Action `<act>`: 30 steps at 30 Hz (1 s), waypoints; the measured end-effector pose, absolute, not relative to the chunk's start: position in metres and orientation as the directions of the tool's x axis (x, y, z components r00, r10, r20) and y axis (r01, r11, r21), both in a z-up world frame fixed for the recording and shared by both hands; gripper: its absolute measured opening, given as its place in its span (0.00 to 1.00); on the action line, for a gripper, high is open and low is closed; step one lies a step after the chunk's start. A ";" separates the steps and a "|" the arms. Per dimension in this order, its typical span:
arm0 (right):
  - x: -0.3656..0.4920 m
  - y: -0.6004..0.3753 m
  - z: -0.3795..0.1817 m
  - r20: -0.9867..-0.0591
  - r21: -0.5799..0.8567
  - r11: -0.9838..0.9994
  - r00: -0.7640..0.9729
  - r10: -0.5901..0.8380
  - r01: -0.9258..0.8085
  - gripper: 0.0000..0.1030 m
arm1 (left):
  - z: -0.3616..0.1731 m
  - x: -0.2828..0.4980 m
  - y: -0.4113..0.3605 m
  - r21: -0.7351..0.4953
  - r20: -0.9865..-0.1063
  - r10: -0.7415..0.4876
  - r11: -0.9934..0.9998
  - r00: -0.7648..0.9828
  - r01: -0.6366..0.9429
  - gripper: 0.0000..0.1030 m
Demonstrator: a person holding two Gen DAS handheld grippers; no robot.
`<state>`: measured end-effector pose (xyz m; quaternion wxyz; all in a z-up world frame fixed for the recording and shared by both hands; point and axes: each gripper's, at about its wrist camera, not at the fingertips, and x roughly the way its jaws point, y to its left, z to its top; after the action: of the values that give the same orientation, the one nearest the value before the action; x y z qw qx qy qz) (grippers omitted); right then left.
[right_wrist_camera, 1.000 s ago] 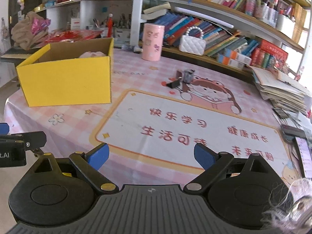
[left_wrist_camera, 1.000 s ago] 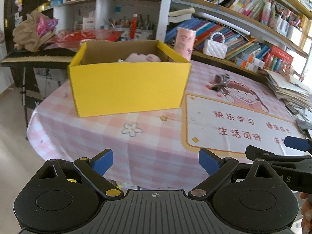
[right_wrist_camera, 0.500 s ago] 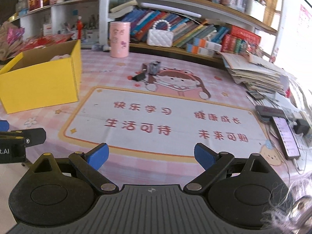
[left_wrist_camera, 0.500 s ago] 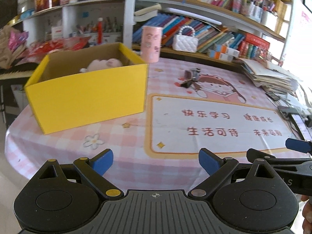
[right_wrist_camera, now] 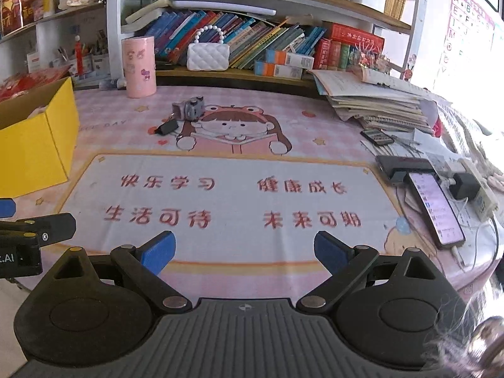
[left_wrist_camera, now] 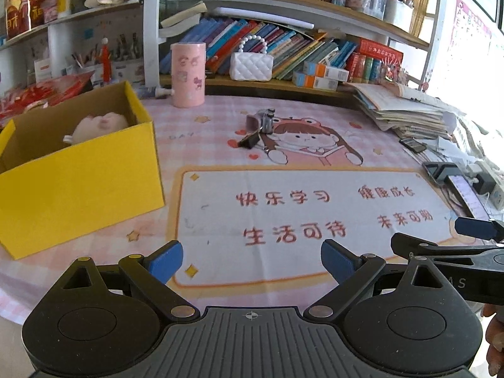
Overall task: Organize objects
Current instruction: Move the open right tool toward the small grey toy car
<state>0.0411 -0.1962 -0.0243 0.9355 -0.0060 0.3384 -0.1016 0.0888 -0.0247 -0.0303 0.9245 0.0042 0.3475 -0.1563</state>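
A yellow cardboard box (left_wrist_camera: 78,173) stands on the left of the pink tablecloth, with a pink plush toy (left_wrist_camera: 99,124) inside; its corner shows in the right wrist view (right_wrist_camera: 37,138). A small silver toy camera (left_wrist_camera: 263,120) (right_wrist_camera: 190,108) and a black binder clip (left_wrist_camera: 249,140) (right_wrist_camera: 167,126) lie mid-table, far from both grippers. My left gripper (left_wrist_camera: 251,260) is open and empty above the near table edge. My right gripper (right_wrist_camera: 244,252) is open and empty, beside the left one.
A pink cylinder (left_wrist_camera: 188,74) (right_wrist_camera: 139,66) stands at the back by the bookshelf. A paper stack (right_wrist_camera: 375,102), phones (right_wrist_camera: 436,209) and a charger (right_wrist_camera: 466,186) lie on the right. A white purse (right_wrist_camera: 208,55) sits on the shelf.
Both grippers have swung to the right and moved closer over the table. The yellow box has shifted to the left of both views. Both jaws have stayed open.
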 end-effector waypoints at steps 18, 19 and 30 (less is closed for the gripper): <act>0.140 -0.243 -0.020 -0.615 -0.036 0.996 0.784 -0.083 0.077 0.92 | -0.027 0.158 -0.070 -0.060 -0.631 -0.210 0.973 0.747 0.224 0.91; 0.145 -0.246 -0.019 -0.614 -0.030 0.997 0.786 -0.077 0.074 0.92 | -0.028 0.163 -0.072 -0.061 -0.630 -0.205 0.975 0.749 0.216 0.91; 0.201 -0.280 -0.017 -0.592 0.036 0.997 0.805 -0.036 0.070 0.92 | -0.041 0.233 -0.104 -0.004 -0.647 -0.131 0.986 0.751 0.169 0.63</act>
<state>0.2011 -0.2800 -0.0170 0.9497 0.0279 0.3108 -0.0278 0.2326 -0.1039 -0.0410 0.9354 0.0274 0.3433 -0.0801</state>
